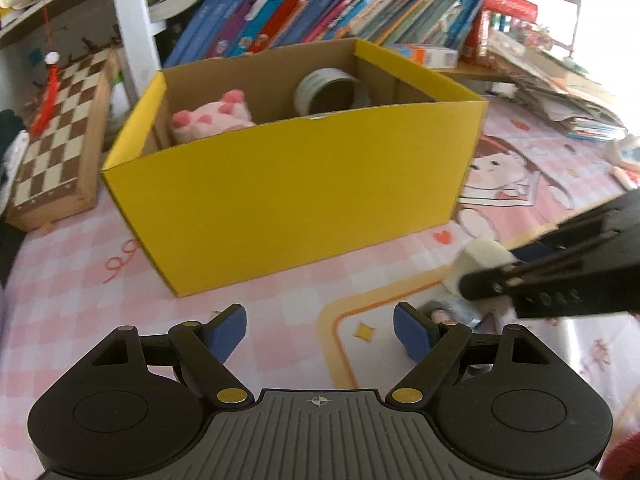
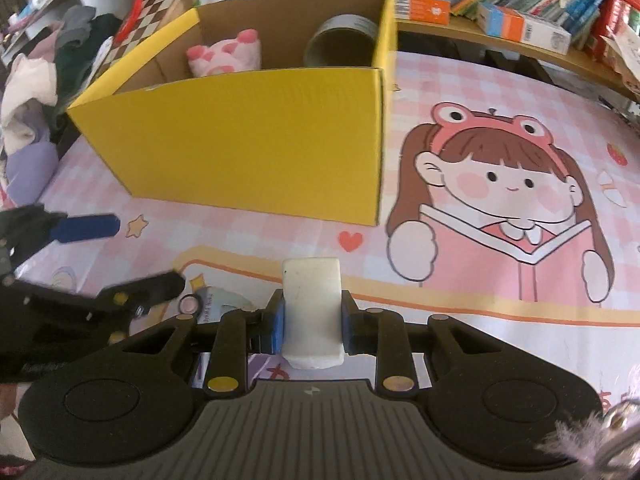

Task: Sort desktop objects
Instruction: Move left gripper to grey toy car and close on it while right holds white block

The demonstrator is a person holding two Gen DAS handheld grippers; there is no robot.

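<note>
A yellow cardboard box stands open on the pink desk mat. Inside it lie a pink plush toy and a roll of tape. My right gripper is shut on a white rectangular block, held above the mat in front of the box; the left wrist view shows the block at the right. My left gripper is open and holds nothing, low over the mat before the box. A small grey item lies on the mat between the two grippers.
A folded chessboard leans left of the box. Rows of books fill the shelf behind, with a paper pile at the right. Clothes are heaped off the desk's left side. A fluffy keyring shows at the lower right.
</note>
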